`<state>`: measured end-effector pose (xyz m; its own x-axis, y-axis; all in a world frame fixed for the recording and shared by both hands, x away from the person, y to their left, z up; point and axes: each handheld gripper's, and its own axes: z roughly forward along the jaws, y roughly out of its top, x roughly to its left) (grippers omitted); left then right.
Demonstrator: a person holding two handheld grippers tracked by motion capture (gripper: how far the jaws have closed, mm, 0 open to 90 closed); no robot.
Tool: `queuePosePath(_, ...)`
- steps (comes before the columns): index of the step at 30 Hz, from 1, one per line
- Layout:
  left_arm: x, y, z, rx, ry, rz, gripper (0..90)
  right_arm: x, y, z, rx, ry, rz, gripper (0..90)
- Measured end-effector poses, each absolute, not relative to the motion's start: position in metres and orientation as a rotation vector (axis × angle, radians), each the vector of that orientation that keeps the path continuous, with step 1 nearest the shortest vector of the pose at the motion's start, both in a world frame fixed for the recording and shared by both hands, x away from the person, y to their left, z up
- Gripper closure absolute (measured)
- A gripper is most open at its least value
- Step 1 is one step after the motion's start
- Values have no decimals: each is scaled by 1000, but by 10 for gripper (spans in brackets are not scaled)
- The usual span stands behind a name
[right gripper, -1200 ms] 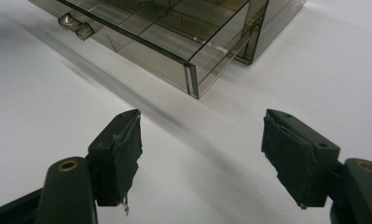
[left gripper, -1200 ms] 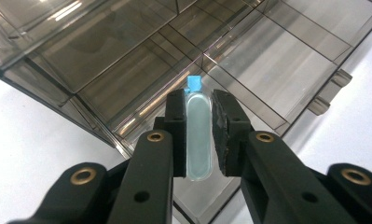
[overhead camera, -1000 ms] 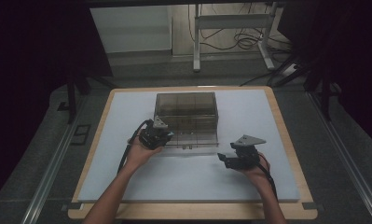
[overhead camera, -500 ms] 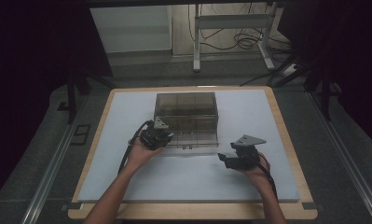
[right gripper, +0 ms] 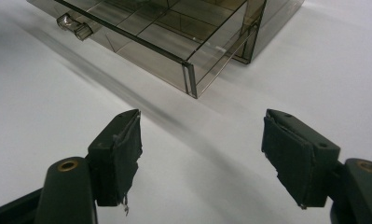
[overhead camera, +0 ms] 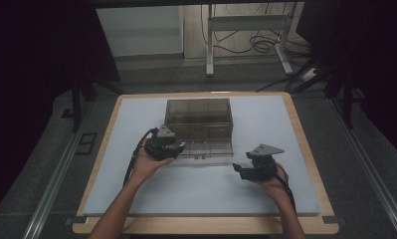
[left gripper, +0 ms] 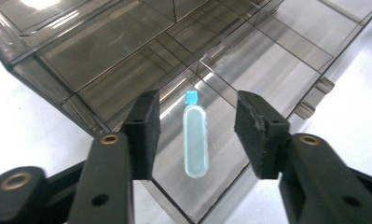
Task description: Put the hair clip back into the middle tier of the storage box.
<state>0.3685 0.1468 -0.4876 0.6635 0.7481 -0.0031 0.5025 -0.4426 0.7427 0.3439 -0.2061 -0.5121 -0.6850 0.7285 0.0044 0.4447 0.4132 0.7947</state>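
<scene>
The left gripper (left gripper: 196, 135) has just been opening its jaws; the small vial (left gripper: 196, 140) lies free between them in the drawer (left gripper: 267, 70). The right gripper (right gripper: 201, 158) hangs wide open over the desk (right gripper: 44, 93), holding nothing.

Glossy smoked-plastic organizer box (left gripper: 127, 60), translucent plastic vial (left gripper: 195, 140), matt white tabletop (right gripper: 58, 93) with wooden rim (overhead camera: 305, 134)

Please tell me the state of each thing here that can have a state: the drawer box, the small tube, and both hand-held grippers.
Smoky plastic drawer box: upright on the white mat.
Drawer: pulled out toward the person.
Small tube with blue cap: lying flat in a drawer compartment, free of the pads.
Left hand-held gripper: jaws just opened, above the tube.
Right hand-held gripper: open, empty, over the mat.
</scene>
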Motion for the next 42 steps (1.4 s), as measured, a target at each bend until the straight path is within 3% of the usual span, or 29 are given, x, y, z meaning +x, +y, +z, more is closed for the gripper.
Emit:
queuePosePath(11,353,160,-489,2094,953,401,327,344,-206,-512,1009,2330,1157,278)
queuePosePath(42,309,193,-514,2024,1020,410,293,340,-205,-506,998,2312,1183,281)
